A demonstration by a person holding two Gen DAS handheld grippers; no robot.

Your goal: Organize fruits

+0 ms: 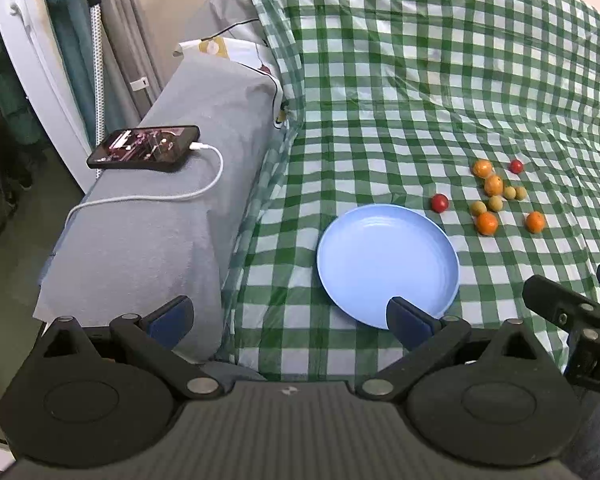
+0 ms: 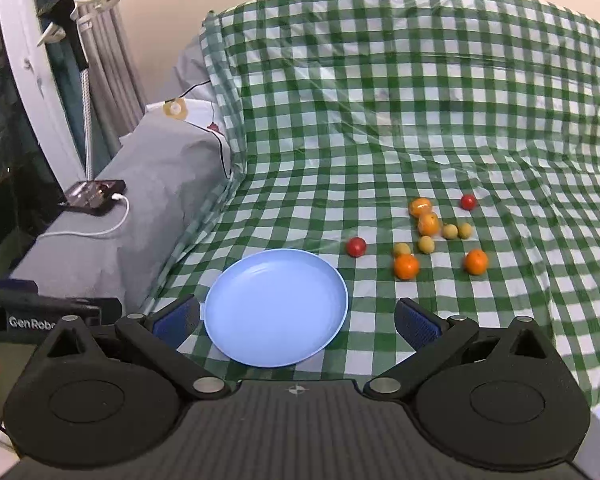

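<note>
An empty light blue plate [image 1: 388,264] [image 2: 276,306] lies on the green checked cloth [image 1: 400,92] [image 2: 380,120]. Beyond it to the right lie loose fruits: several oranges [image 1: 487,223] [image 2: 406,267], several small yellow-green fruits [image 1: 495,203] [image 2: 425,245] and two small red fruits [image 1: 440,203] [image 2: 356,247]. My left gripper [image 1: 290,318] is open and empty, near the plate's front left. My right gripper [image 2: 298,320] is open and empty, with the plate's near part between its fingers in view; it also shows at the right edge of the left wrist view [image 1: 572,312].
A grey-covered sofa arm [image 1: 172,208] [image 2: 140,184] stands left of the cloth. A phone [image 1: 144,148] [image 2: 94,194] on a white charging cable lies on it. A stand pole [image 1: 96,60] [image 2: 86,100] and curtains are at far left.
</note>
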